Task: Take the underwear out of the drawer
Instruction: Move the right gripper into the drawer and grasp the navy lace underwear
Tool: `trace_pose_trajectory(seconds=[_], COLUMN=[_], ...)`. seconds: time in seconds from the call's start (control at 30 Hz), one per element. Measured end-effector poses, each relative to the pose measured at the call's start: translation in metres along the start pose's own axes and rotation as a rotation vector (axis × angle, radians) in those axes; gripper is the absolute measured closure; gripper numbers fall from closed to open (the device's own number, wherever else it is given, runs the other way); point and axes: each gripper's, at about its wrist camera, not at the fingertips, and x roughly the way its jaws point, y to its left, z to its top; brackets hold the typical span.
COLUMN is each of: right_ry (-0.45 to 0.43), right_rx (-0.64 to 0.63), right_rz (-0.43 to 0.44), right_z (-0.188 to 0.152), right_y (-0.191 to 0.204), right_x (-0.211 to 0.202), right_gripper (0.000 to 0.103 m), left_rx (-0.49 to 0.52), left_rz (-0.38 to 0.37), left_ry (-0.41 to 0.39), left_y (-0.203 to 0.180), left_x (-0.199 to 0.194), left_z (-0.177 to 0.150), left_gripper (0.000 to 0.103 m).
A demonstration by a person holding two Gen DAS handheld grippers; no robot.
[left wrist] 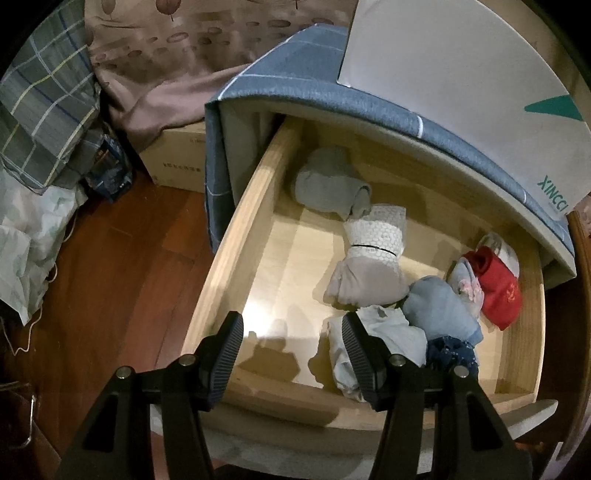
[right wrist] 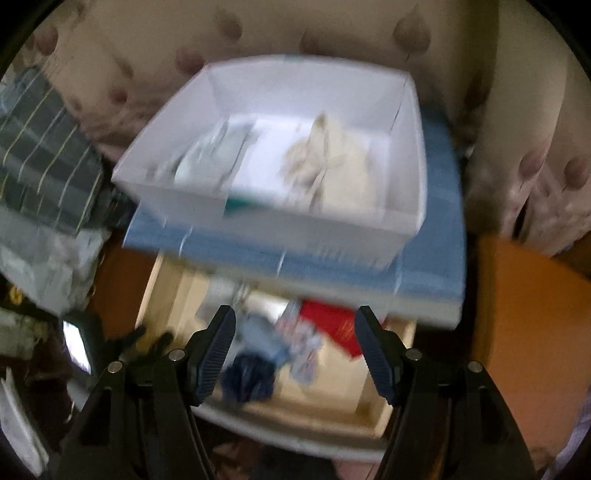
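The wooden drawer stands pulled out under a blue-cloth-covered cabinet. Inside lie rolled underwear: a grey roll, a white patterned one, a light blue one, a pale crumpled piece, a navy piece and a red one. My left gripper hangs open over the drawer's front, nothing between its fingers, its right pad beside the pale piece. In the blurred right wrist view my right gripper is open and empty above the drawer, below a white box holding a cream garment.
A cardboard box and a plaid pillow sit left of the cabinet, with a pale plastic bag on the red-brown wood floor. The white box rests on the cabinet top. Patterned beige fabric lies behind.
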Motion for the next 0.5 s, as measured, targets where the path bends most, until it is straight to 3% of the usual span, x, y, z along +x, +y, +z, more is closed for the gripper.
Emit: trace_pose_trajectory(seconds=[0.33,0.5], right_ry=[0.290,0.362], right_rx=[0.039,0.054], right_rz=[0.098,0.095], right_z=[-0.065,-0.082], right_y=[0.032,0.040], right_x=[0.115,0.151], right_gripper=[0.044,0.044], left_rx=[-0.025,-0.022], left_rz=[-0.009,-0.015], left_ry=[0.020,0.020], left_y=[0.007,0.007], left_x=[0.003,0.002], left_z=[0.001,0.000], left_gripper=[0.046,0.046])
